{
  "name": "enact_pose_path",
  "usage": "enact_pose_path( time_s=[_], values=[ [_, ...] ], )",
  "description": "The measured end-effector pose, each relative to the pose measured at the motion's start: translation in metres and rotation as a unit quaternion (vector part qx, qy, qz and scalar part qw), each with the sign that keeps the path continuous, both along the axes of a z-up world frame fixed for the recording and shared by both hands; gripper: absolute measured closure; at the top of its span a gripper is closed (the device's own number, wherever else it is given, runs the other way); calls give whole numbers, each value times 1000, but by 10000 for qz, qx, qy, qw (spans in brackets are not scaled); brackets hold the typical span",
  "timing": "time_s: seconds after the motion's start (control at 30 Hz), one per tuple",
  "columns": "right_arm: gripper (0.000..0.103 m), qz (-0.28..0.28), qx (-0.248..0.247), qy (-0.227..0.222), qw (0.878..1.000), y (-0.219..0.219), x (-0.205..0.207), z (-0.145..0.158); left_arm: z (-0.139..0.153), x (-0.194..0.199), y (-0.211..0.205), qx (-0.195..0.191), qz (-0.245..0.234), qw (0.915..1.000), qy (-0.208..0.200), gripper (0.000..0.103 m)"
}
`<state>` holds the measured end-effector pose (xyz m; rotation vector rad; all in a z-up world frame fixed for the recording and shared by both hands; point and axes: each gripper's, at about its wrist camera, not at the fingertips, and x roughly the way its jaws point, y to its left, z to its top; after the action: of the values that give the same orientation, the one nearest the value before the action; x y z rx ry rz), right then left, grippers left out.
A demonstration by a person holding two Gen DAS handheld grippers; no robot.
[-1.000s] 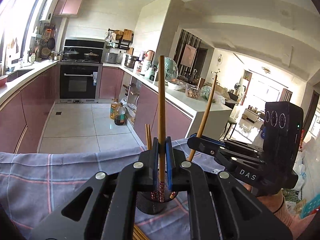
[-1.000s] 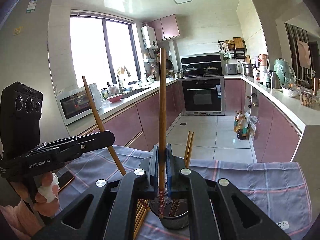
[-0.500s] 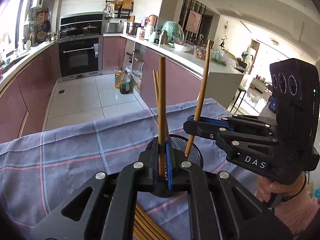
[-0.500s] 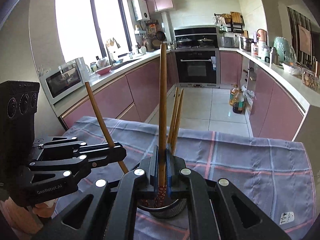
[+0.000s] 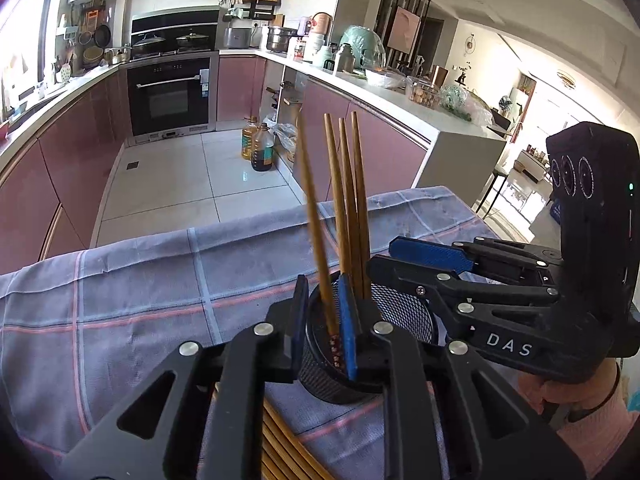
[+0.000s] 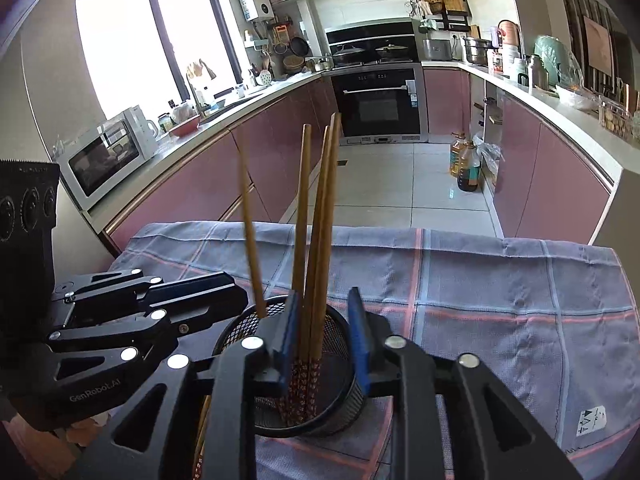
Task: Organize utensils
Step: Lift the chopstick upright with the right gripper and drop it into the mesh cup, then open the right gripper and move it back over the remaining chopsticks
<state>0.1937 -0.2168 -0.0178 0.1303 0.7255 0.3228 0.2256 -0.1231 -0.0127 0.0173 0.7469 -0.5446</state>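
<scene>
One chopstick (image 5: 316, 236) is motion-blurred in both views. The holder (image 5: 404, 312) hides the chopstick tips, and the tongs' frames cover its near wall. Loose chopsticks (image 5: 284, 448) run off the bottom edge.

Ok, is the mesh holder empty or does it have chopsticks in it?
Not empty. Four chopsticks stand in the mesh holder, leaning slightly; more lie loose on the cloth beside it.

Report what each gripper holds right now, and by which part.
Nothing is gripped. Both the left gripper and the right gripper are opening; their chopsticks stand loose in the mesh holder, no pad pressing on them.
</scene>
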Motion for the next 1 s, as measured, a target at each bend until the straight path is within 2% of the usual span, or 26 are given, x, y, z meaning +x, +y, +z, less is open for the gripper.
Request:
enact_pose_path(
  time_s=[0.1, 0.27, 0.43, 0.53, 0.63, 0.77, 0.87, 1.0],
  values=[
    [75, 10, 37, -82, 10000, 0, -4, 2, -1, -3, 7, -30, 92, 9999, -60, 85],
    [75, 44, 72, -309, 9995, -1, -21, 12, 5, -24, 26, -49, 253, 9989, -384, 79],
    [71, 308, 131, -710, 9969, 2, -60, 24, 7, -55, 53, -62, 350, 9972, -662, 72],
    [70, 593, 187, -754, 9952, 10, -84, 20, -1, -72, 67, 14, 420, 9968, -675, 69],
    [70, 849, 160, -588, 9945, 26, -97, 7, -17, -86, 80, 133, 481, 9974, -521, 68],
    [70, 1039, 205, -90, 9943, 43, -103, -28, -46, -97, 92, 112, 522, 9985, -135, 68],
    [70, 1064, 222, 292, 9936, 53, -102, -55, -67, -103, 97, 115, 561, 9983, 133, 68],
    [70, 1040, 112, 534, 9931, 64, -104, -78, -88, -106, 98, 88, 604, 9971, 464, 68]
  ],
)
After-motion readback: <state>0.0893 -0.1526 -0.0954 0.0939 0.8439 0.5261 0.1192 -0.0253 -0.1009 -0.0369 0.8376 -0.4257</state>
